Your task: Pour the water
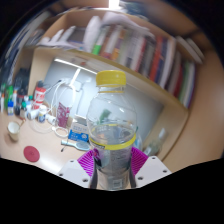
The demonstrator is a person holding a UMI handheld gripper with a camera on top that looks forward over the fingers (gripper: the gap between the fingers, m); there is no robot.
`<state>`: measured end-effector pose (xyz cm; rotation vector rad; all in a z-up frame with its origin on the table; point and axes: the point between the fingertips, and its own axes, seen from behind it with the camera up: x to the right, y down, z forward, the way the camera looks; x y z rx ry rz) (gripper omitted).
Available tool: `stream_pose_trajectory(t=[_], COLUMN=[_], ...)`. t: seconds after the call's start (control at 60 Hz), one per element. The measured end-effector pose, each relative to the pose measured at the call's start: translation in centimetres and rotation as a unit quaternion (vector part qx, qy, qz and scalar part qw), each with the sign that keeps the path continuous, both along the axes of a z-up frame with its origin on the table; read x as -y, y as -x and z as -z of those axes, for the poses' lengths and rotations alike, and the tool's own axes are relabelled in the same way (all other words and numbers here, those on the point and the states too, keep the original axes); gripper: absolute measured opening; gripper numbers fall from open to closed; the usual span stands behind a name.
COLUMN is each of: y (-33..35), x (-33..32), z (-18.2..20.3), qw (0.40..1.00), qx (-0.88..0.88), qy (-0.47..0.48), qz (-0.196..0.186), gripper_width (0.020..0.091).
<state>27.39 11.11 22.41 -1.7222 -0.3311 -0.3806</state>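
Gripper (112, 163) fingers closed on bottle, magenta pads (93, 157) pressing either side of its lower body | clear plastic bottle (111, 125) upright, yellow cap (111, 78), partly filled with water | clear pitcher (65, 105) beyond on wooden desk (45, 140) | red lid (31, 153) nearby | bookshelf (140, 45) behind.

The bottle (112, 130) hides most of my jaws; only pad (92, 158) slivers show at four and eight o'clock of it, and its base is cut off. At nine o'clock the desk (45, 140) clutter blurs beyond naming. Shelf (140, 45) book titles at twelve are unreadable.
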Motion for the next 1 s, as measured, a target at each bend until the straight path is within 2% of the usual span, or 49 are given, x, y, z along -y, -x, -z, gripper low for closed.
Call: stream_pose_trajectory(t=[0.083,0.167,0.3,0.533,0.65,0.85,0.933,1.0], y=[5.8,12.3,21.9,32.2,35.0,36.5,36.2,35.7], x=[-2.3,-4.7,-5.9,-7.8,-8.4,-9.2,-9.3,-9.4], z=[-2.8,-2.8,-1.6,0.6,1.1,1.6,1.7,1.9], qw=[0.989,0.953,0.837,0.574,0.489,0.43,0.441,0.475], qx=[0.146,0.294,0.527,0.794,0.847,0.879,0.875,0.857], qy=[-0.009,-0.009,-0.029,-0.081,-0.097,-0.089,-0.083,-0.074], qz=[-0.033,-0.075,-0.144,-0.185,-0.186,-0.185,-0.184,-0.188], gripper_width=[0.0449,0.0446,0.0442,0.0446,0.0445,0.0448,0.0445,0.0444])
